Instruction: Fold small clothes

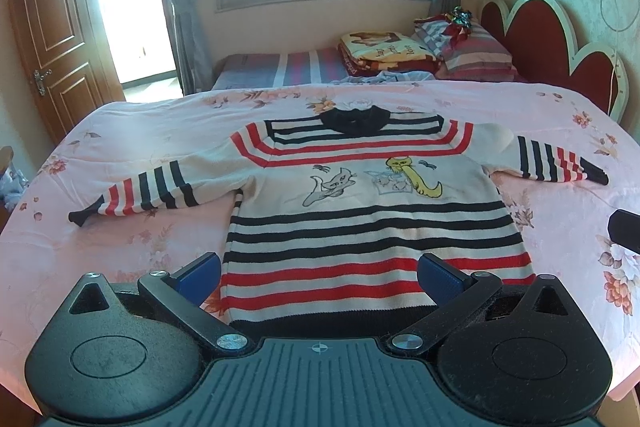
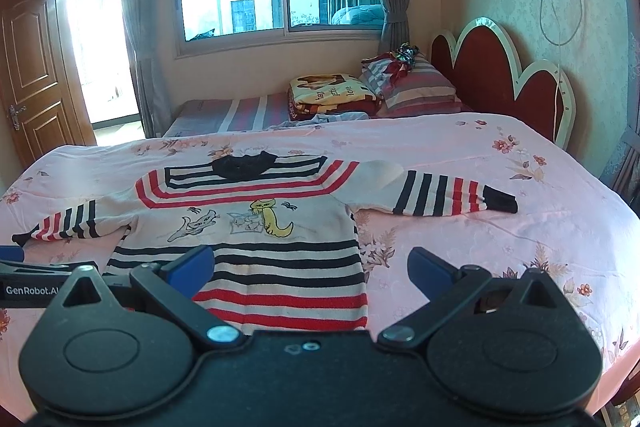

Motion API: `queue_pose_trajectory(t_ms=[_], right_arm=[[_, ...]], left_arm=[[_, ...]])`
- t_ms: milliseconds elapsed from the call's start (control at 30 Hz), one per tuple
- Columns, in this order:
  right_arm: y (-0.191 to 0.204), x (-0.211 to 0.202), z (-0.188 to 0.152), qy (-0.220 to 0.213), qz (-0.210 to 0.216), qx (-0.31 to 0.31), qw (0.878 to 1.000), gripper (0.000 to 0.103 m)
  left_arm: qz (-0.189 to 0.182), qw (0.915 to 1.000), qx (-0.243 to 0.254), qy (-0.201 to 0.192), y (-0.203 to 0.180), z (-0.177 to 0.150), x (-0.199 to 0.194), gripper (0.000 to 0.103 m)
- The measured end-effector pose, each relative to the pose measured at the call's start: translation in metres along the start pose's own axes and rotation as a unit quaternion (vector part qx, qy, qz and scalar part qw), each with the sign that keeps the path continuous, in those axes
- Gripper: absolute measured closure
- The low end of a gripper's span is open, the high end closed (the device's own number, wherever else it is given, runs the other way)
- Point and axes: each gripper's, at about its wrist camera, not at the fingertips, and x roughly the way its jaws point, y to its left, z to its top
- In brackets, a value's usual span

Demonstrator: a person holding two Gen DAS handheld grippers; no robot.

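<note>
A striped children's sweater [image 1: 360,211] with cat embroidery lies flat, sleeves spread, on a pink floral bedspread [image 1: 140,131] as the left gripper [image 1: 320,273] and right gripper [image 2: 310,269] hover empty, jaws wide apart, above its hem

Knitted wool sweater [image 1: 360,211]; printed cotton bedspread [image 1: 160,235]; glossy wooden door [image 1: 56,35].

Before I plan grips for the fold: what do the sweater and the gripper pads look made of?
Sweater: looks like soft knit yarn, matte, with ribbed dark hem and cuffs; fibre unclear. Pads on the left gripper: blue, matte, finely textured, likely rubber or soft plastic.
</note>
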Motion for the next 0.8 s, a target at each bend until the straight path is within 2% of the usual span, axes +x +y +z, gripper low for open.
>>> queue_pose_trajectory(t_ms=[133,400,800], right_arm=[[-0.001,-0.001,-0.001,0.001,-0.001,0.001,1.000,0.001],[-0.001,-0.003,-0.007,0.008,-0.003,0.003,1.000,0.001],[-0.002,-0.002,-0.009,0.010,-0.009,0.008,1.000,0.001]], left_arm=[[0.003,1.0000,0.000,-0.003,-0.002,-0.005,-0.004,0.000],[-0.008,0.9998,0.005,0.016,-0.007,-0.014,-0.001,0.000],[-0.012,0.9998,0.010,0.015,-0.008,-0.011,0.001,0.000]])
